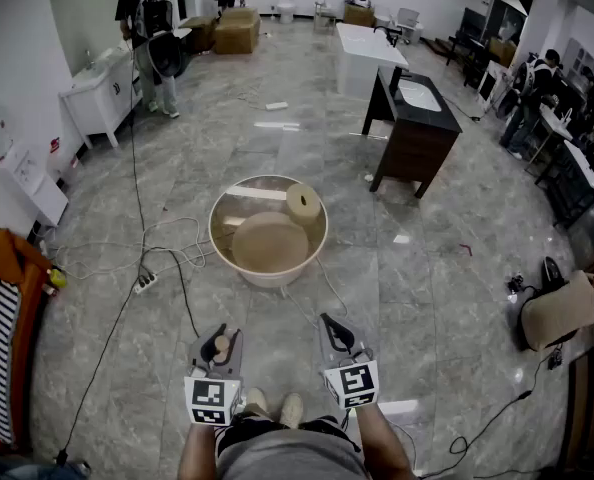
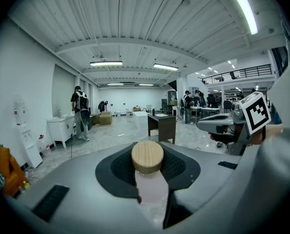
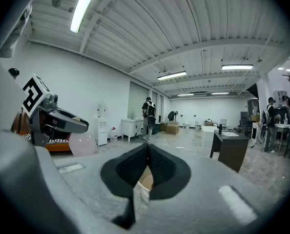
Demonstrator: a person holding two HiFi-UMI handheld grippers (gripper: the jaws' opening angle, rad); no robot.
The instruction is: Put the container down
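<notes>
From my feed, the left gripper (image 1: 218,343) has its jaws partly closed on the container (image 2: 150,188), a small bottle with a pale pink, cloudy body. Its lid (image 2: 147,156) is a thick round disc of light wood with fine straight grain, and it sits right at the jaw tips. The black pads (image 2: 120,168) have a fine grid texture and press on the bottle from both sides. The bottle's body runs back from the tips into the throat of the jaws.

The right gripper (image 3: 147,146) has its jaws brought together. The two dark, curved pads meet at the tips in a narrow peak, and I see nothing between them.

Ahead of both sets of jaws and lower down is a wide round basin (image 1: 215,233) with a smooth cream wall. It stands on a glossy grey floor (image 1: 427,298) with marble veining. Inside the basin lie a flat tan disc (image 1: 270,243) and a short pale roll (image 1: 304,205), which leans against the far rim. The container is well apart from the basin and off the floor.
</notes>
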